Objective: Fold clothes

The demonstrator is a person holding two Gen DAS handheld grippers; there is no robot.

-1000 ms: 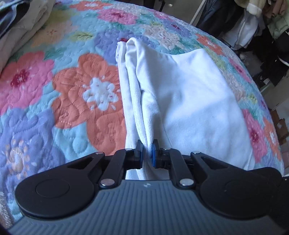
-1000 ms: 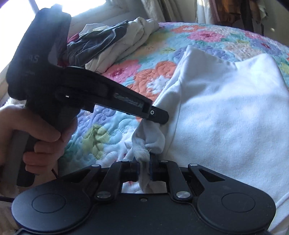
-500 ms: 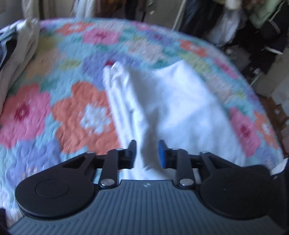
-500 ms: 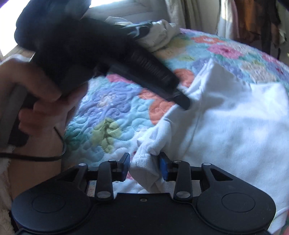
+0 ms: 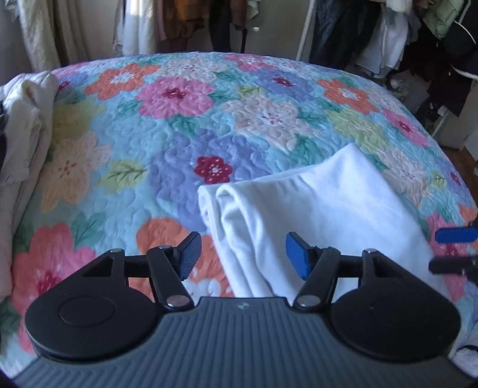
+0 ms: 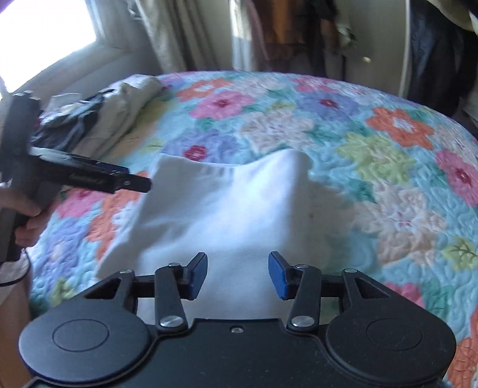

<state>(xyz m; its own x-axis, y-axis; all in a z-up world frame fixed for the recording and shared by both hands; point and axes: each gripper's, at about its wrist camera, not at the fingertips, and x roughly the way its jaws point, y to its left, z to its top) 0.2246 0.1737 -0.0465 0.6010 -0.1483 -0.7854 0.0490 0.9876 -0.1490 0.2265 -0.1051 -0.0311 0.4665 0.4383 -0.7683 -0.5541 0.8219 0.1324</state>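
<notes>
A folded white garment (image 5: 322,215) lies on the flowered quilt (image 5: 191,125); it also shows in the right wrist view (image 6: 227,209). My left gripper (image 5: 242,256) is open and empty, raised above the garment's near left edge. My right gripper (image 6: 238,275) is open and empty, above the garment's near edge. The left gripper also shows at the left of the right wrist view (image 6: 131,183), beside the garment's left edge. The right gripper's blue fingertips (image 5: 454,235) show at the right edge of the left wrist view.
A pile of beige and dark clothes (image 6: 89,119) lies at the quilt's far left, also in the left wrist view (image 5: 21,125). Hanging clothes (image 5: 412,32) and curtains (image 6: 179,35) stand beyond the bed. A bright window (image 6: 44,27) is at left.
Both grippers have let go of the white garment, opened wide and lifted back. The garment now lies flat and folded on the quilt.
</notes>
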